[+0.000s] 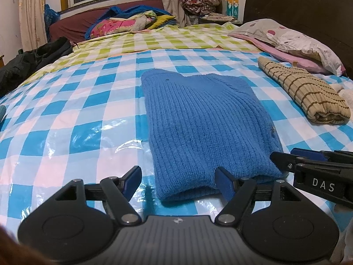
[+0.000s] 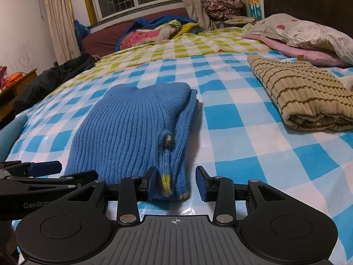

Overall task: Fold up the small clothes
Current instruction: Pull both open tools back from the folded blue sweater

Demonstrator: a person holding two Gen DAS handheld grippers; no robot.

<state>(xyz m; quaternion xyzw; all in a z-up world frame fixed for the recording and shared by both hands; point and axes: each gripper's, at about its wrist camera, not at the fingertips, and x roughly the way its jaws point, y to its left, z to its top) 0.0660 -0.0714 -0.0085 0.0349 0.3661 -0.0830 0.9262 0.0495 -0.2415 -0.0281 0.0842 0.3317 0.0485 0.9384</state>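
A blue ribbed sweater (image 1: 205, 119) lies folded into a long rectangle on the blue-and-white checked bed cover (image 1: 77, 121). My left gripper (image 1: 177, 182) is open at the sweater's near edge. The left pad stands apart from the knit and the right pad is at its corner. My right gripper (image 2: 176, 183) is open around the sweater's (image 2: 132, 128) near right corner, where a yellow-trimmed cuff shows. Its left pad rests against the knit and its right pad is clear of it. The right gripper's fingers (image 1: 284, 161) show at the sweater's right edge in the left wrist view.
A folded beige sweater with brown stripes (image 1: 308, 92) (image 2: 308, 97) lies to the right. Behind it are a pillow (image 1: 297, 39) and a dark headboard (image 1: 297, 4). Black clothes (image 1: 33, 61) lie at the far left, and colourful bedding (image 1: 132, 22) is piled at the far end.
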